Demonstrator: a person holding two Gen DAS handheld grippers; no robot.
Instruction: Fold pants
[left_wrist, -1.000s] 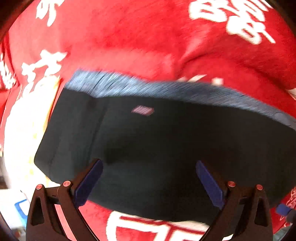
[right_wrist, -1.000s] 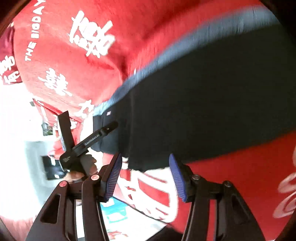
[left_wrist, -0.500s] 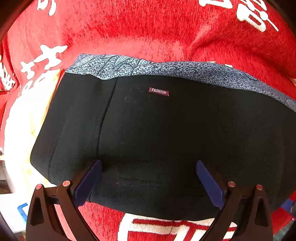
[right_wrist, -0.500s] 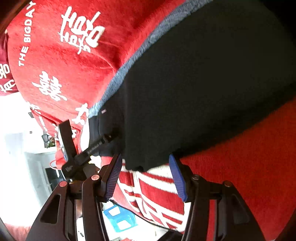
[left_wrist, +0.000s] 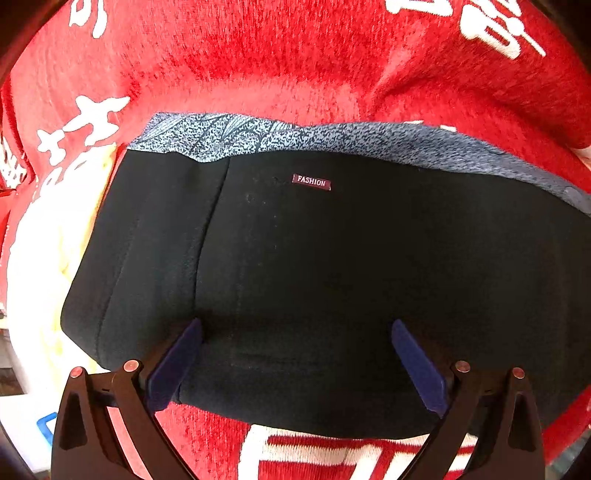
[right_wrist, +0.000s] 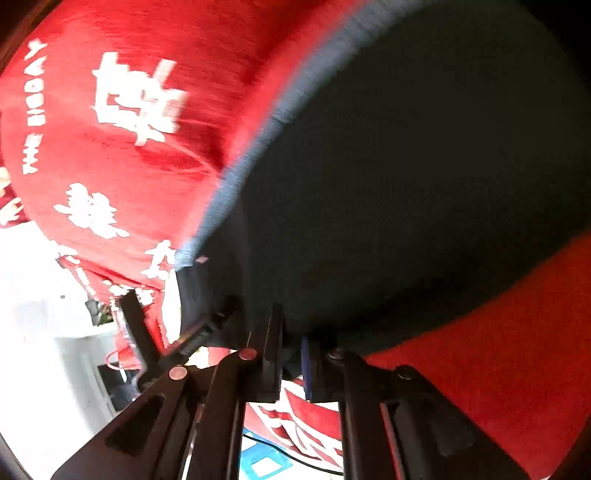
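Black pants (left_wrist: 332, 277) with a blue patterned waistband (left_wrist: 295, 134) and a small "FASHION" label (left_wrist: 311, 181) lie folded on a red blanket (left_wrist: 258, 55). My left gripper (left_wrist: 295, 332) is open, its blue pads resting over the pants' near edge. In the right wrist view the same pants (right_wrist: 424, 184) fill the upper right. My right gripper (right_wrist: 291, 332) is shut on the near edge of the pants. The left gripper's body shows at the lower left of the right wrist view (right_wrist: 177, 336).
The red blanket (right_wrist: 129, 129) carries white characters and covers the whole surface. A pale yellow patch (left_wrist: 48, 258) lies left of the pants. A bright white floor area (right_wrist: 37, 332) and a blue-and-white item (right_wrist: 266, 461) lie beyond the blanket's edge.
My right gripper has moved in and closed on the pants' near edge. My left gripper has stayed open over the pants with little movement.
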